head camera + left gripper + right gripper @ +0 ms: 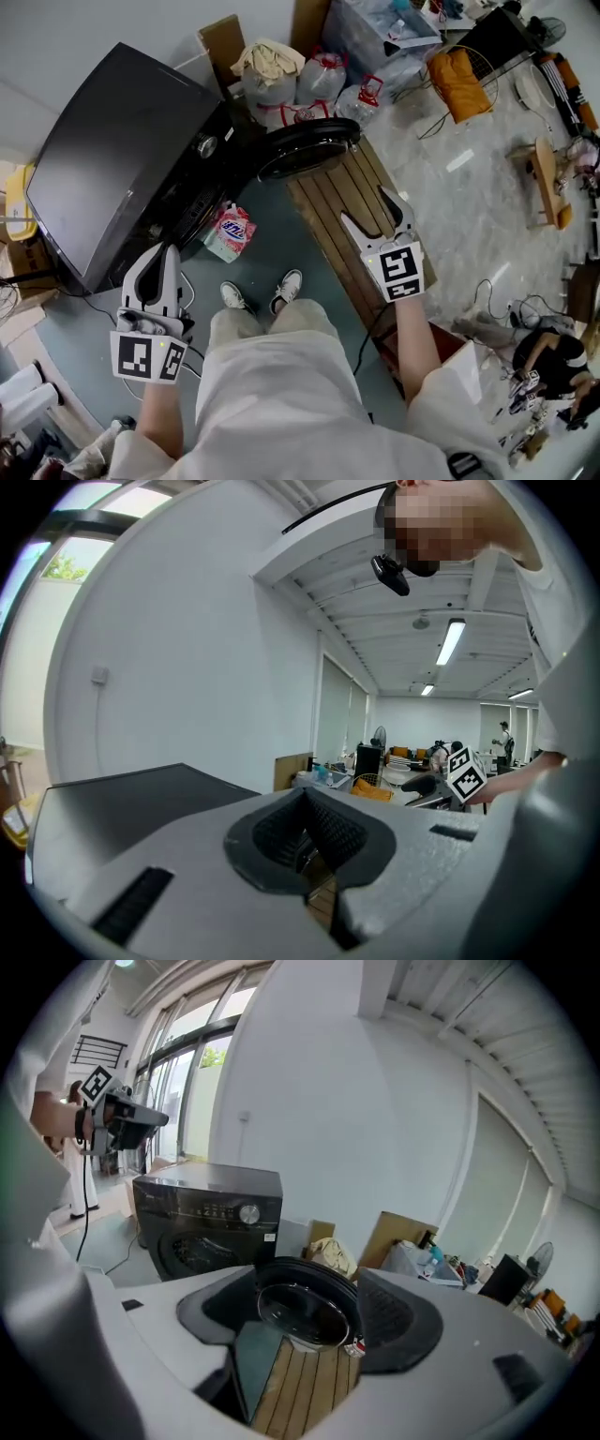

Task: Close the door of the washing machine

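Black washing machine [112,159], door [309,146] swung open — left gripper [167,251] fingers together, right gripper [366,206] fingers apart, holding nothing.

Washing machine's [208,1227] panel print too small; lower front behind the right gripper [307,1324]

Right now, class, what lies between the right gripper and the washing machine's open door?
Only bare boards of a slatted wooden platform, from the right gripper to the door; the head view and right gripper view both show it.
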### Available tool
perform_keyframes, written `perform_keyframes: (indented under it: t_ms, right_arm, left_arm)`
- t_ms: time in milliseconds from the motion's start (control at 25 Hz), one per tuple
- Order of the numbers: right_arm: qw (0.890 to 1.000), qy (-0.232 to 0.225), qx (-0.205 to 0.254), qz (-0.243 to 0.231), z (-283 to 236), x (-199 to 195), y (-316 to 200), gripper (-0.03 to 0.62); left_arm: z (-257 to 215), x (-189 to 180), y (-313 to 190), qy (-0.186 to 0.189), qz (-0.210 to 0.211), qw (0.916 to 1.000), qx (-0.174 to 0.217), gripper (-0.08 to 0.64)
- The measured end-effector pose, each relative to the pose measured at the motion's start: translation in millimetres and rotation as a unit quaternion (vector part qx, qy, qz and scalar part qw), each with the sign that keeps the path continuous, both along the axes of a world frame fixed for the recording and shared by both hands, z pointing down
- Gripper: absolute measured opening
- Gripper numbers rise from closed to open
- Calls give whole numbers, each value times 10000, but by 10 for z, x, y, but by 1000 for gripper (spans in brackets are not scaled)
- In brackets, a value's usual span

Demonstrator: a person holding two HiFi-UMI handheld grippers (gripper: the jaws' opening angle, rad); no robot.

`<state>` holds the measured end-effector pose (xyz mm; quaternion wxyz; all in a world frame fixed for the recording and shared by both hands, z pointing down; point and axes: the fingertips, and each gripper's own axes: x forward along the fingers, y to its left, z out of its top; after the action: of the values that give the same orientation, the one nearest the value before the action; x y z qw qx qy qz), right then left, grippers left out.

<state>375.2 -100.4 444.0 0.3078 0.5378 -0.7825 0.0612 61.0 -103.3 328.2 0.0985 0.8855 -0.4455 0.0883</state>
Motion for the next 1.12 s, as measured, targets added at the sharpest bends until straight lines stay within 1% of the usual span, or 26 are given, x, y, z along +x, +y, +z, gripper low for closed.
perform_keyframes:
  t_ms: [120, 240, 400, 520, 600, 760, 920, 1120]
  right_arm:
    - [9987, 283, -192, -366, 248, 22, -269, 310]
    - [9951, 615, -370, -674, 508, 87, -541, 310]
    - [9873, 1053, -594, -1033, 887, 202, -896, 310]
    - [9790, 1370, -858, -1243, 1197, 291, -1129, 310]
    - [9745, 1467, -1038, -1341, 1420, 332, -1282, 310]
    - [9695, 1515, -1366, -1357, 1825, 381, -1596, 310]
    - [9578, 1897, -1487, -1568, 2081, 382, -1889, 311]
    - [9445, 2287, -1556, -1771, 2249, 468, -2177, 311]
  left_arm:
    - [103, -70, 19, -42, -198, 9997, -97, 6]
    - [227, -142, 59, -83, -383, 9990, -223, 6]
    - [413, -217, 121, -136, -604, 9973, -383, 6]
    - [558, -245, 187, -185, -763, 9955, -536, 6]
    - [654, -257, 229, -223, -856, 9940, -639, 6]
    - [821, -271, 284, -288, -991, 9916, -780, 6]
    - [966, -280, 350, -326, -1135, 9887, -924, 6]
    - [1083, -279, 448, -407, -1283, 9853, -1056, 6]
